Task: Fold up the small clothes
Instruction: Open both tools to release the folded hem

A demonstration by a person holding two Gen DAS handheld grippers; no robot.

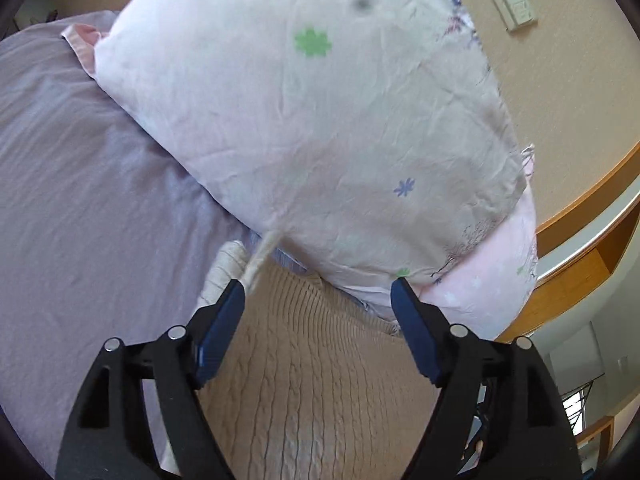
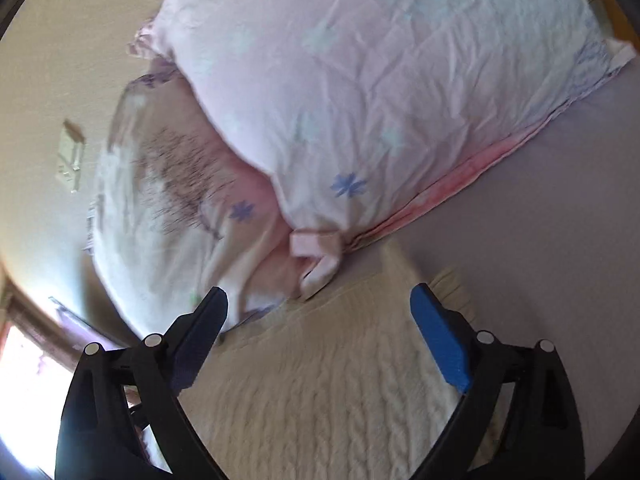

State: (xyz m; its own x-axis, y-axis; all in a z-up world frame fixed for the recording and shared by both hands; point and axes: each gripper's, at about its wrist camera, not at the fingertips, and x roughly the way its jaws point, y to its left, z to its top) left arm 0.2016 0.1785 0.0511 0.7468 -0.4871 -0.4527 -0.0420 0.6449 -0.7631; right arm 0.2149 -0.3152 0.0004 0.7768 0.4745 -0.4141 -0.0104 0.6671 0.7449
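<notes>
A cream cable-knit sweater (image 1: pixel 320 380) lies spread on a bed, on top of a lilac sheet (image 1: pixel 80 200). Its far edge reaches right up to the pillows at the head of the bed. In the left wrist view a ribbed cuff (image 1: pixel 224 268) shows at the sweater's left side, and a thin cream strip of fabric (image 1: pixel 260 260) runs from under the pillow toward the left finger. In the right wrist view the same sweater (image 2: pixel 328 392) fills the lower middle, with a ribbed edge (image 2: pixel 452 284) near the blue finger on the right.

The left gripper (image 1: pixel 318 292) hovers over the sweater with its jaws spread wide and nothing between them. The right gripper (image 2: pixel 320 300) is likewise wide apart above the knit, holding nothing. Whether either one touches the fabric cannot be told.

Just beyond the sweater sits a large pale pink pillow (image 1: pixel 304 120) printed with green and blue flower shapes. A second pink pillow (image 1: pixel 496 272) lies under it, and in the right wrist view two pillows (image 2: pixel 380 100) overlap in the same way, with a small pink tie (image 2: pixel 316 248) hanging at one corner.

Behind the pillows is a beige wall (image 1: pixel 560 100) carrying a white switch plate (image 1: pixel 512 2). A wooden ledge (image 1: pixel 580 240) curves along the right side.
</notes>
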